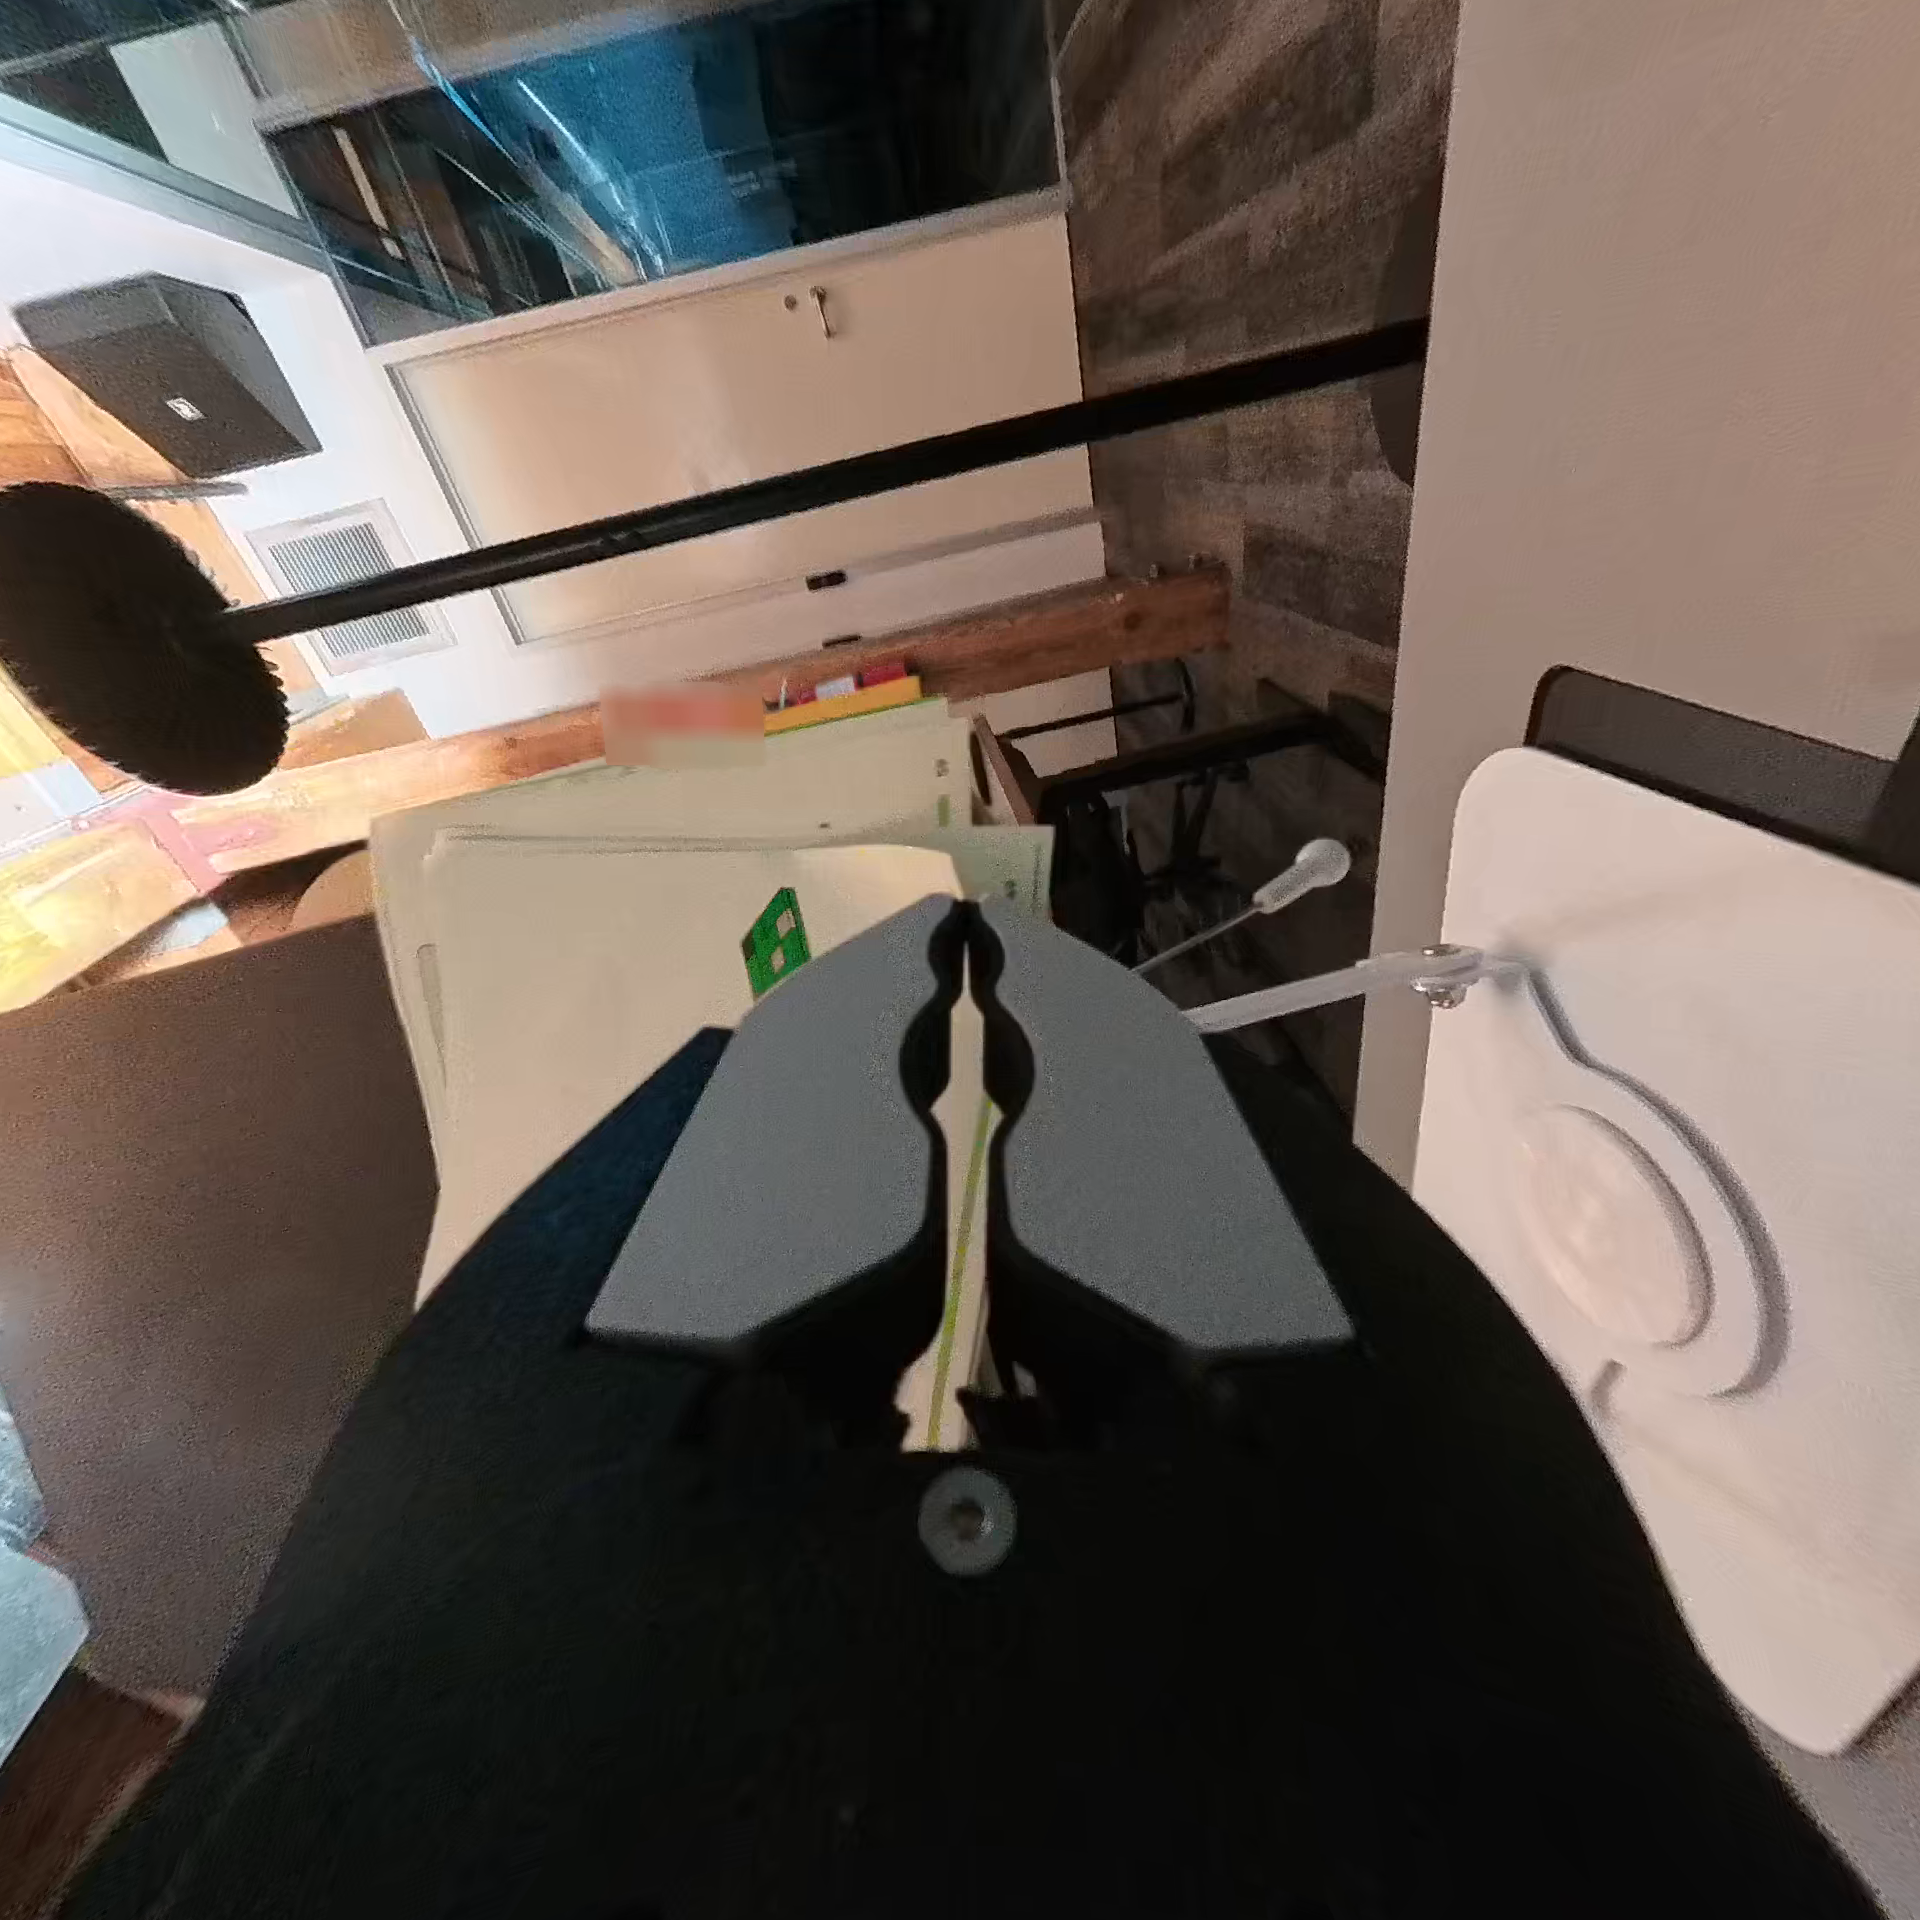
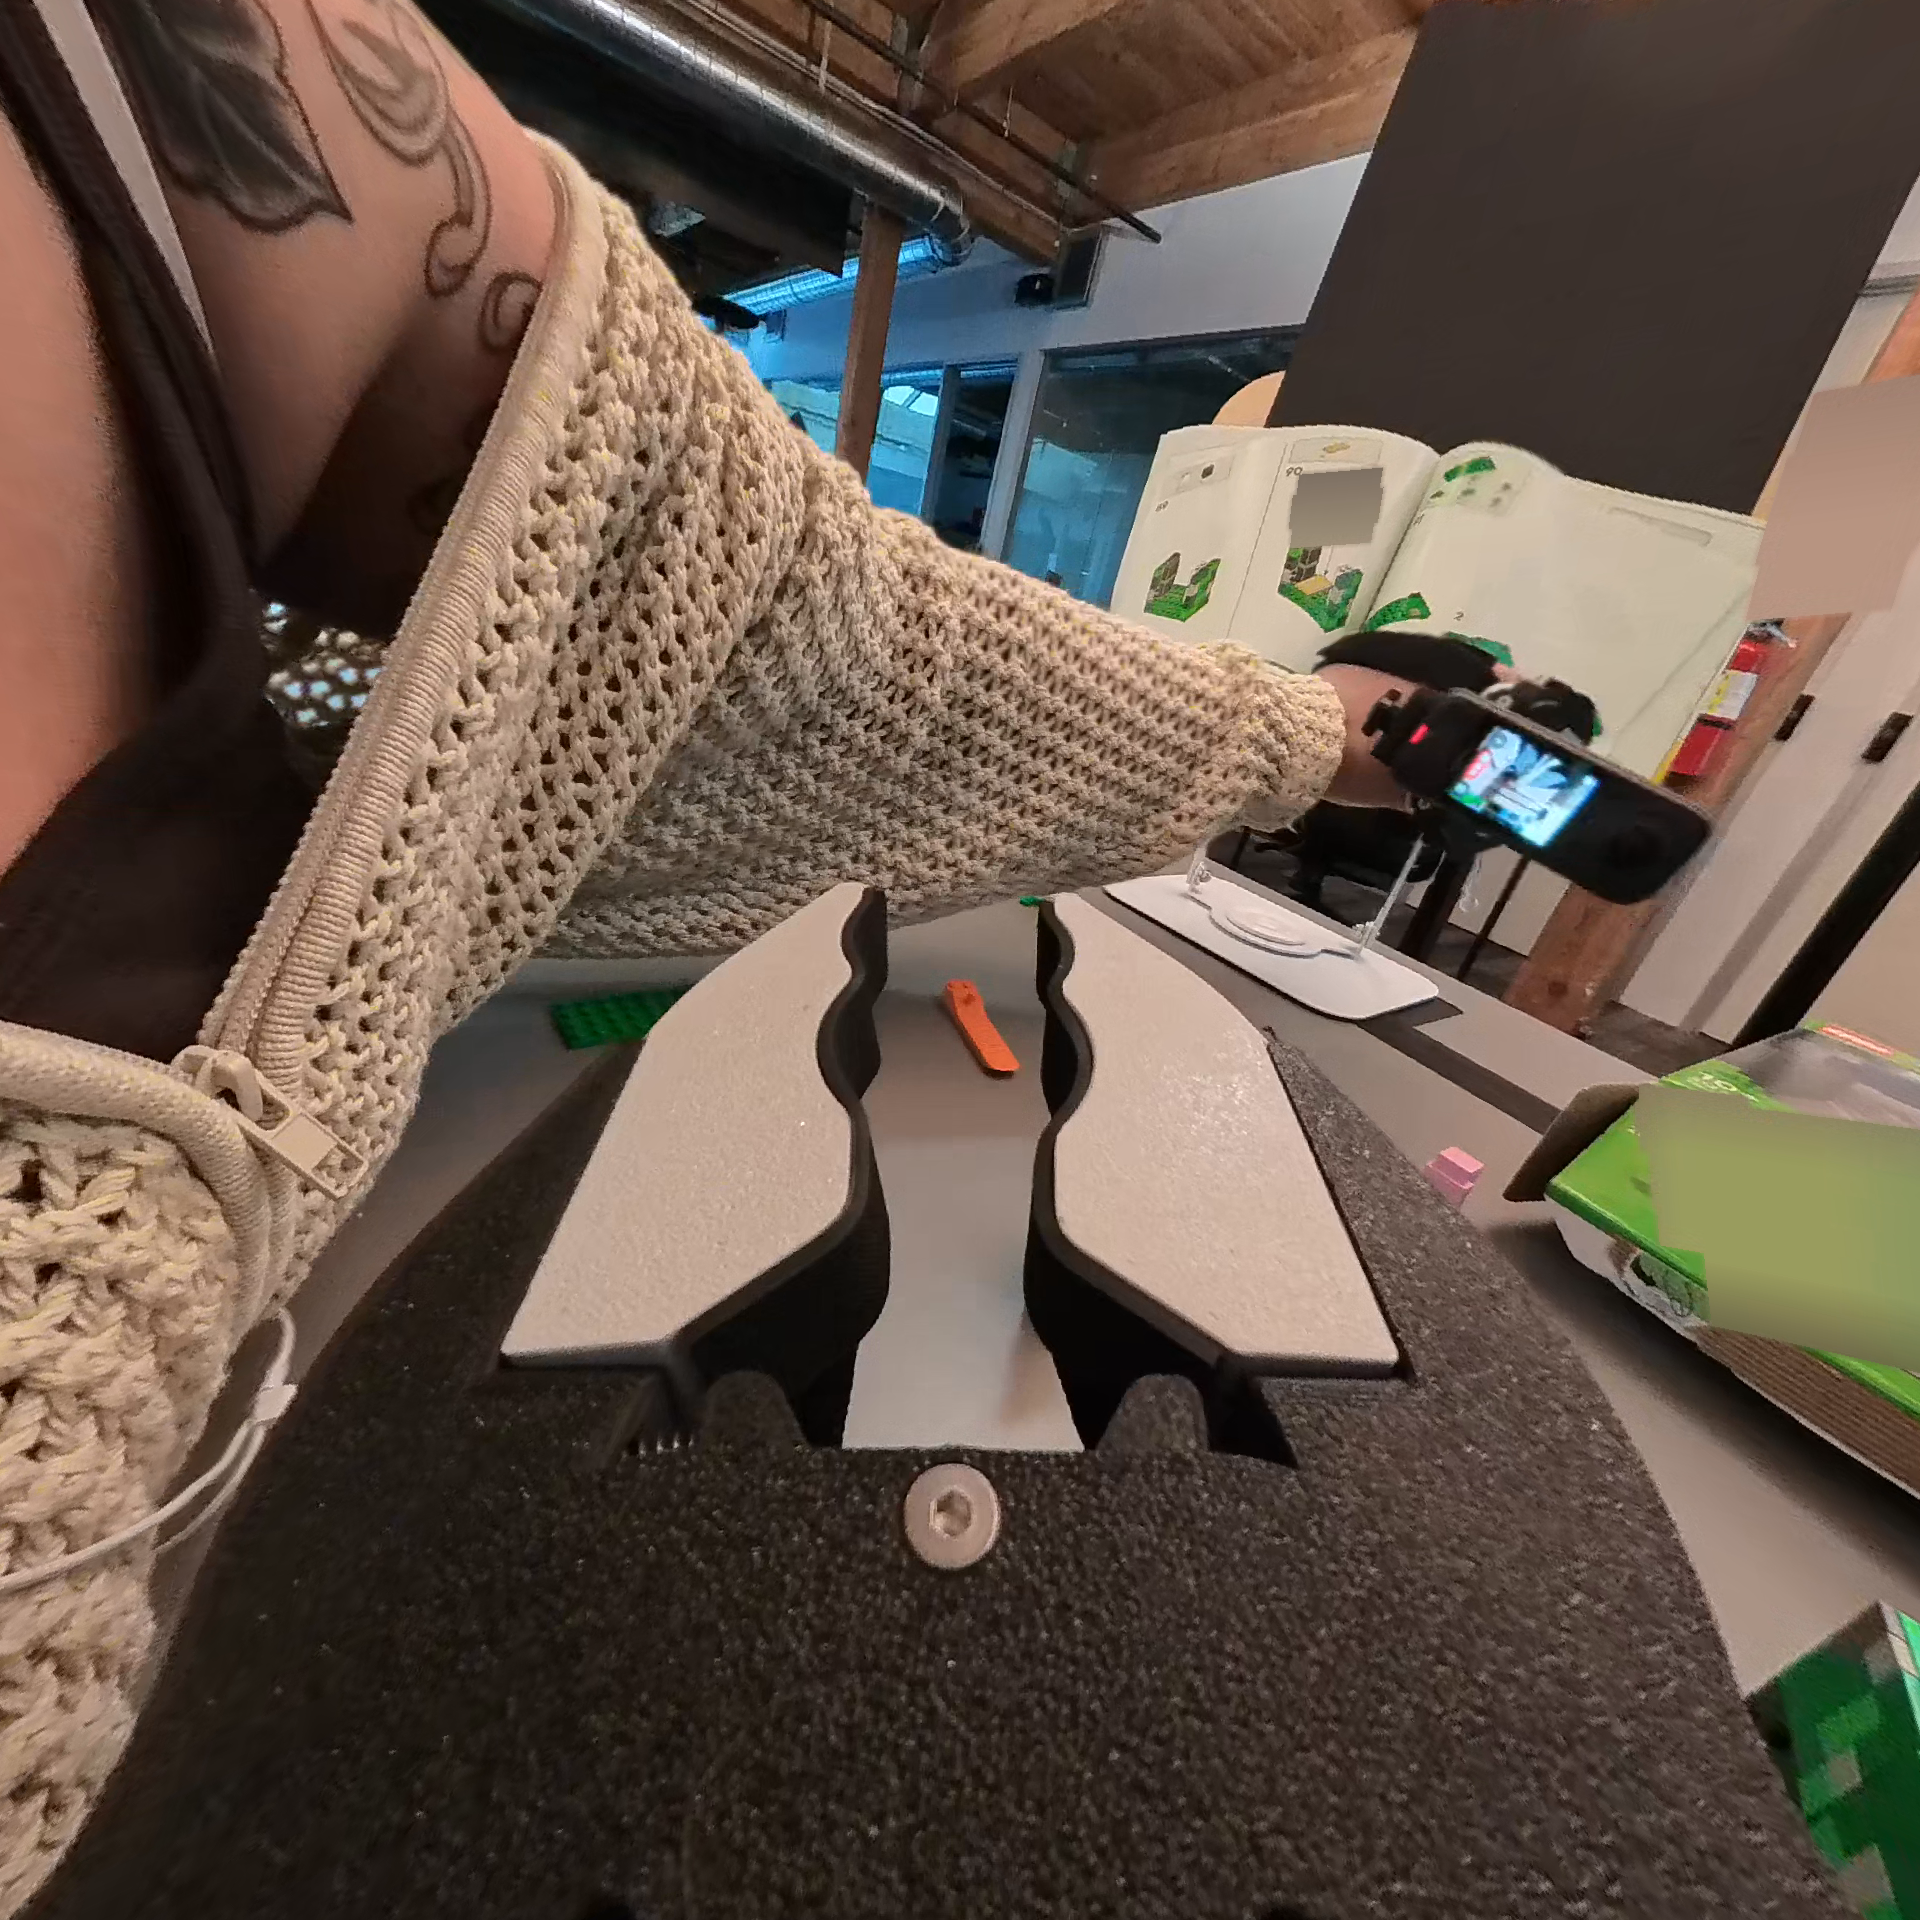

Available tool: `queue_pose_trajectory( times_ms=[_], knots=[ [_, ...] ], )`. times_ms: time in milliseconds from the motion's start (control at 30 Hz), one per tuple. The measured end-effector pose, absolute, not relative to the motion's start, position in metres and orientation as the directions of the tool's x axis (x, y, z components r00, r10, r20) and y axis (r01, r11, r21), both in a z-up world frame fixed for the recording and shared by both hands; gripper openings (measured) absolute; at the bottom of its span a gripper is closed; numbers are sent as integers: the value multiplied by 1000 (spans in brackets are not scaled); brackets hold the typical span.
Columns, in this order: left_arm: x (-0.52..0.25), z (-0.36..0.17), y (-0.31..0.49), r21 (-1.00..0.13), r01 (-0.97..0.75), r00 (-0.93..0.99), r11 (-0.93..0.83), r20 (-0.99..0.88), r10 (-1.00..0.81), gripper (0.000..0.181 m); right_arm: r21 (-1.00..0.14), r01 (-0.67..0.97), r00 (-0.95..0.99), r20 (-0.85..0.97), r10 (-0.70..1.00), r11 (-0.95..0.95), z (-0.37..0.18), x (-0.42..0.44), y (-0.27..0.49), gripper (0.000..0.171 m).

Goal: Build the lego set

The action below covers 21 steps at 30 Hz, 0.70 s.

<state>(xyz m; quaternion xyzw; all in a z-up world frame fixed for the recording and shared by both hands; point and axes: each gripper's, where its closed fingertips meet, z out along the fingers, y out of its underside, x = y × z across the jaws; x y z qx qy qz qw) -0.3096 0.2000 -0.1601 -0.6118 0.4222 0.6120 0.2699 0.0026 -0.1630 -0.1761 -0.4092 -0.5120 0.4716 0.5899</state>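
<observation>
Here we see the left gripper (image 1: pixel 966 914) pinching a page of the instruction booklet (image 1: pixel 582 966) — the right gripper (image 2: pixel 961 914) gapes wide over the orange separator (image 2: pixel 979 1027).

**Printed matter in view.**
Writing is borne by the instruction booklet (image 2: pixel 1226 499), the green box (image 2: pixel 1595 1174) and the red fire extinguisher (image 2: pixel 1720 707); none is transcribed.

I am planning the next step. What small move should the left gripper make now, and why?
Probably swing the page across to turn it: the left gripper is shut on that page of the instruction booklet, while the right gripper is open.
</observation>
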Motion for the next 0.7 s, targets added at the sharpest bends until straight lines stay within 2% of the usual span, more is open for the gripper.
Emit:
queue_pose_trajectory(
  times_ms=[200,367,433,467,600,700],
  knots=[
    [-310,-161,186,134,-880,-72,-456,-986,-150,0,-967,-126,25,221,975,222,-178,1,-164,27],
    [-314,-160,179,29,-894,27,-448,-992,-119,0,-968,-115,26,221,975,222,-181,-1,-163,27],
    [-316,-159,181,85,-883,-31,-461,-992,-123,48,-969,-111,24,220,975,222,-181,-1,-163,27],
    [-316,-159,183,116,-880,-60,-460,-989,-136,52,-969,-109,24,222,975,223,-182,-1,-164,27],
    [-315,-164,190,165,-873,-91,-459,-980,-179,45,-968,-99,28,228,973,229,-184,-2,-163,27],
    [-318,-163,192,200,-857,-121,-474,-974,-193,26,-970,-101,29,221,975,223,-183,-2,-162,27]
  ],
)
